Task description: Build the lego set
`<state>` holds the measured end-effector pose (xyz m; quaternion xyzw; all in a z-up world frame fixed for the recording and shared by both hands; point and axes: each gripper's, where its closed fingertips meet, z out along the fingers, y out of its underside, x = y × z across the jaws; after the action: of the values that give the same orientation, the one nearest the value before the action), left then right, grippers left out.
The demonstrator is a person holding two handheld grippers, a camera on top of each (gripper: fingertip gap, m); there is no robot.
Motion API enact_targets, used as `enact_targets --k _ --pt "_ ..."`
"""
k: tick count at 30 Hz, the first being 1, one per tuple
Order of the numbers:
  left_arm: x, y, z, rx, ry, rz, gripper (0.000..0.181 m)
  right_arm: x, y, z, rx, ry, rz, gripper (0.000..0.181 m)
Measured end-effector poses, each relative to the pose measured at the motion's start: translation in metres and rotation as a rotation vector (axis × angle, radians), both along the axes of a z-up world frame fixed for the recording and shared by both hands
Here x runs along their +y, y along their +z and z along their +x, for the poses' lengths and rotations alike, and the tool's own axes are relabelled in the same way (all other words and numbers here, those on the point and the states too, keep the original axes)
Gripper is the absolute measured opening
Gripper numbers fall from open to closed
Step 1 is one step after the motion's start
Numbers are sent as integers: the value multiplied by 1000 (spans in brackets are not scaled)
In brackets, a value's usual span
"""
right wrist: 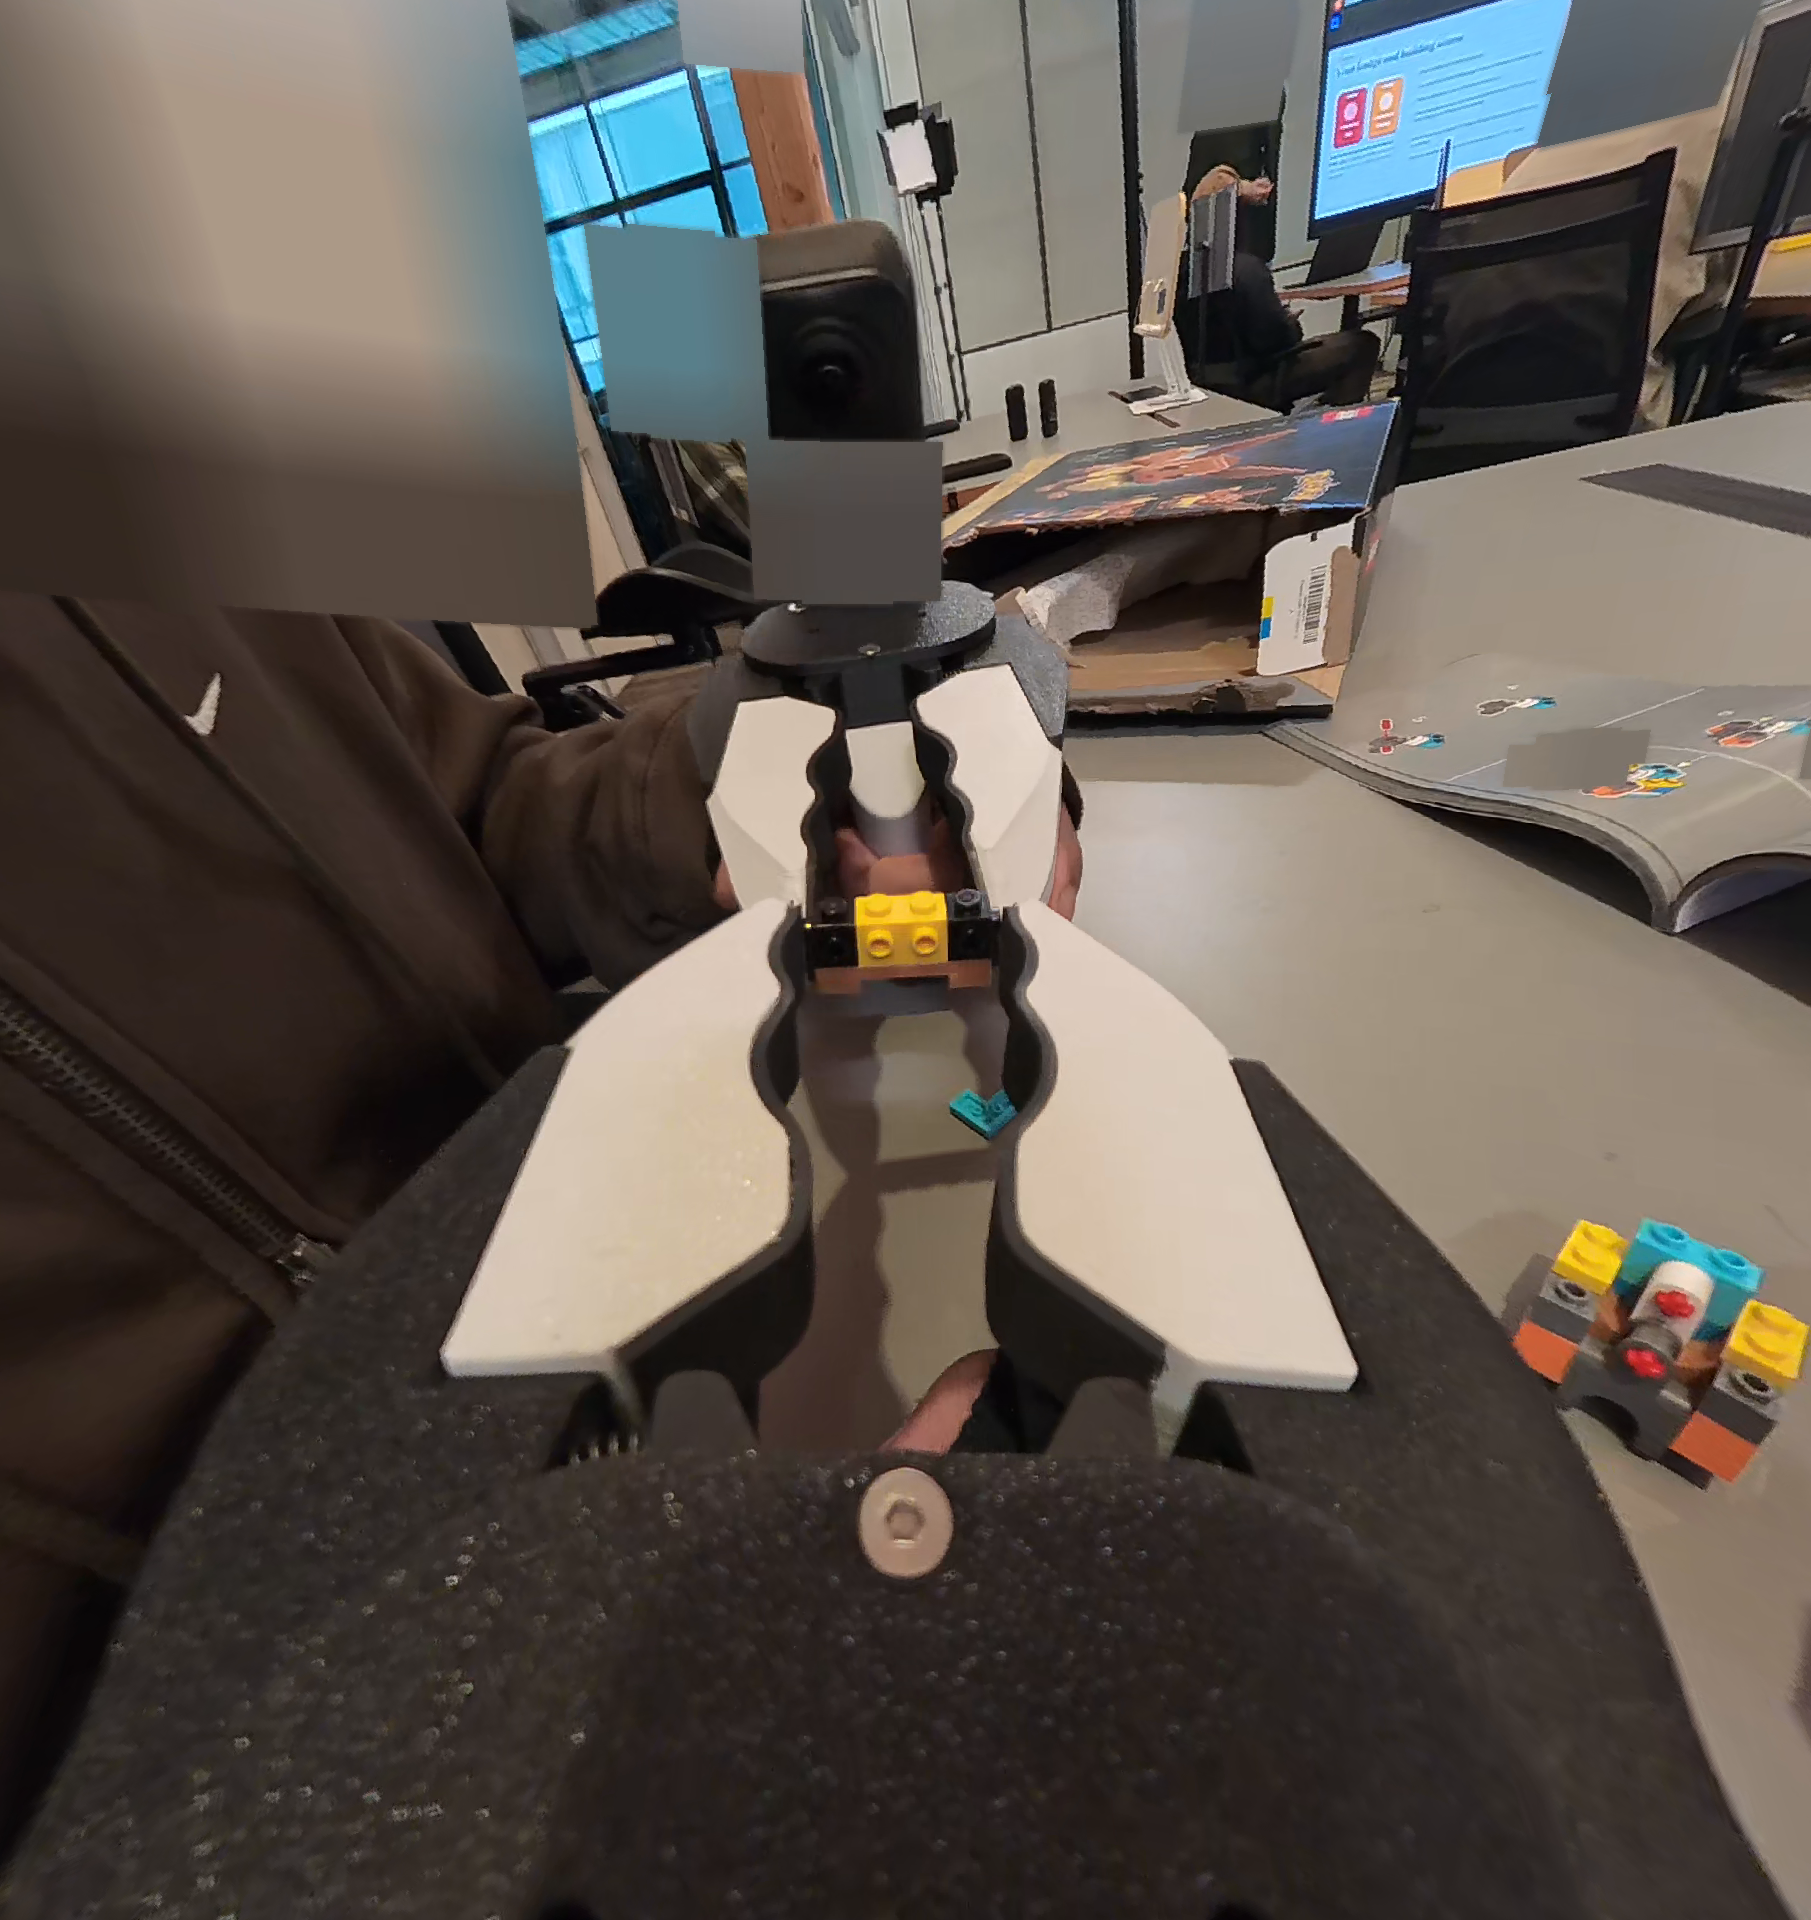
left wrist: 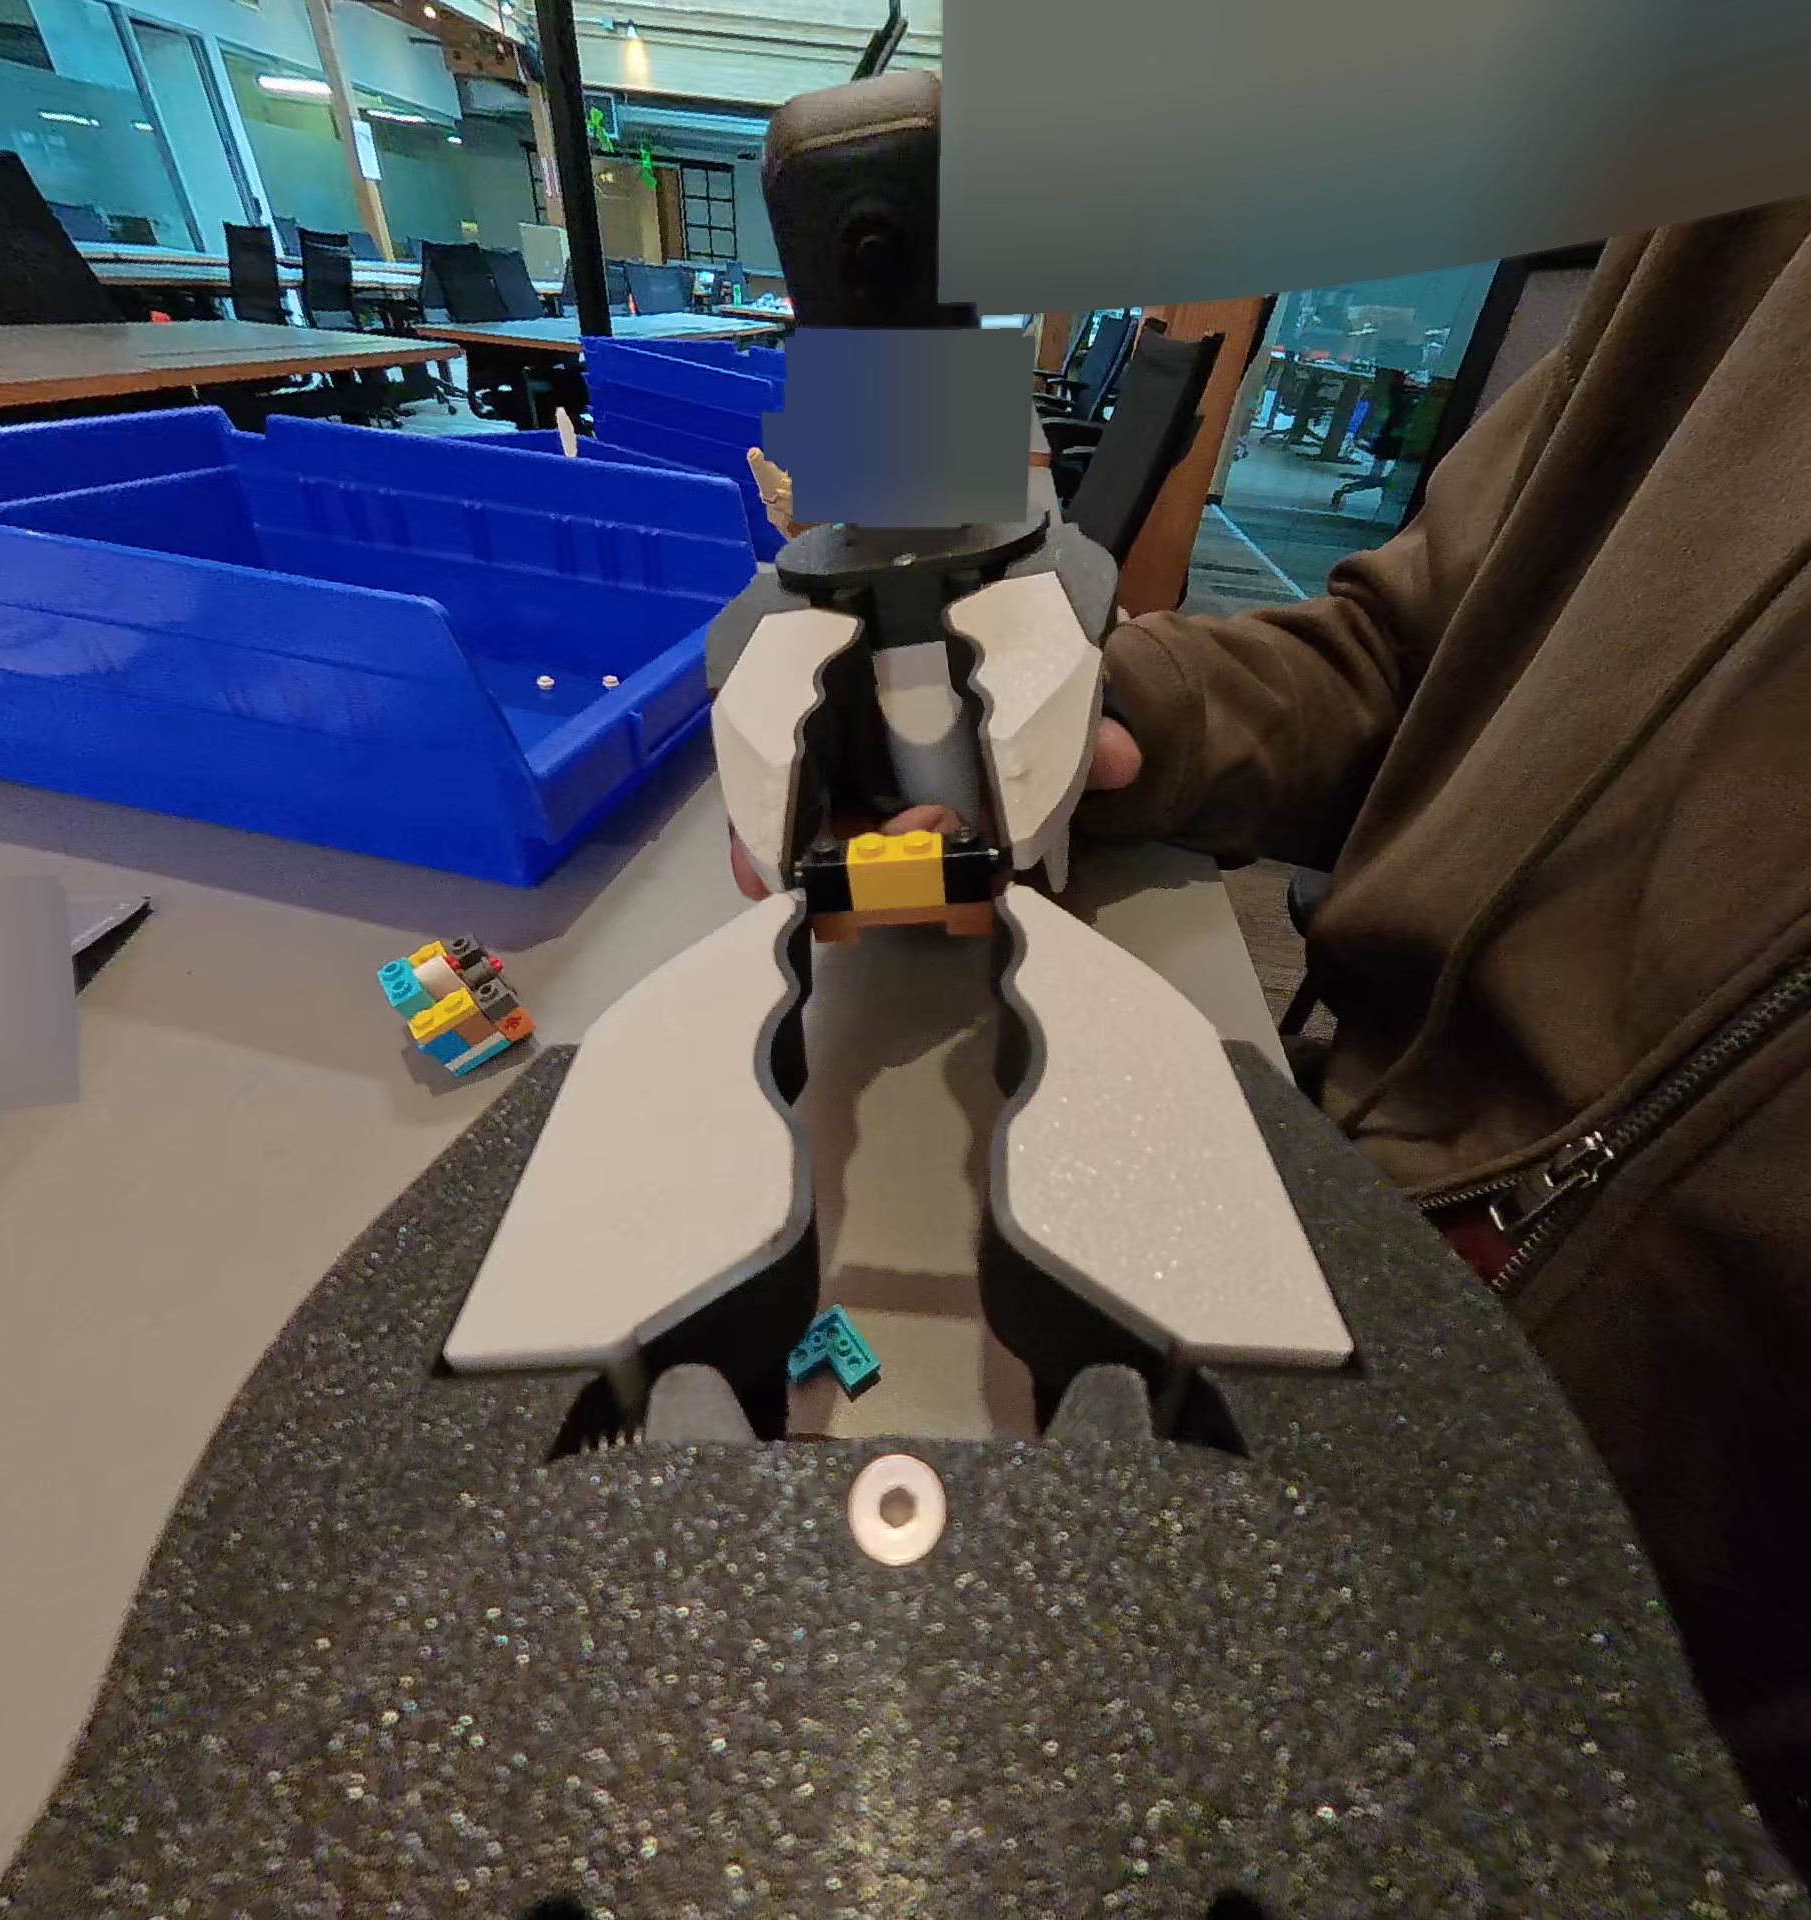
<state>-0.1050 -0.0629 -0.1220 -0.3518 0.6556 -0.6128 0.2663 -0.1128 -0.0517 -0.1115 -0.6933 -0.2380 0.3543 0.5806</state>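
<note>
A small lego assembly [left wrist: 893, 871], a yellow brick between two black bricks on a brown plate, is held in the air between both grippers, which face each other tip to tip. My left gripper [left wrist: 901, 916] is shut on it from the near side. My right gripper [right wrist: 901, 961] is shut on the same assembly [right wrist: 899, 928]. In each view the other gripper shows opposite, held in a hand. A teal L-shaped plate [left wrist: 833, 1351] lies on the grey table below; it also shows in the right wrist view [right wrist: 984, 1112]. A built multi-coloured block [left wrist: 454, 1003] sits on the table [right wrist: 1665, 1340].
Blue bins [left wrist: 309, 644] stand on the table at the left, with small pieces inside. An open instruction booklet [right wrist: 1607, 790] and a torn lego box [right wrist: 1192, 540] lie farther back. A person in a brown zipped jacket [left wrist: 1607, 831] is close behind the grippers. The built multi-coloured block [left wrist: 454, 1003] is about equally far from each gripper, around 12 cm. It turns up in the right wrist view [right wrist: 1619, 1301] as well.
</note>
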Motion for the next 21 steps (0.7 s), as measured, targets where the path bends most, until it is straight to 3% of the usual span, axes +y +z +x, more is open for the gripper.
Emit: enact_targets --k 12,21 --pt "-2 2 -1 -12 -4 17 33 -1 -3 -2 -16 4 -6 42" --pt "-5 -5 -2 28 -22 30 33 -3 -3 -3 -21 14 2 36"
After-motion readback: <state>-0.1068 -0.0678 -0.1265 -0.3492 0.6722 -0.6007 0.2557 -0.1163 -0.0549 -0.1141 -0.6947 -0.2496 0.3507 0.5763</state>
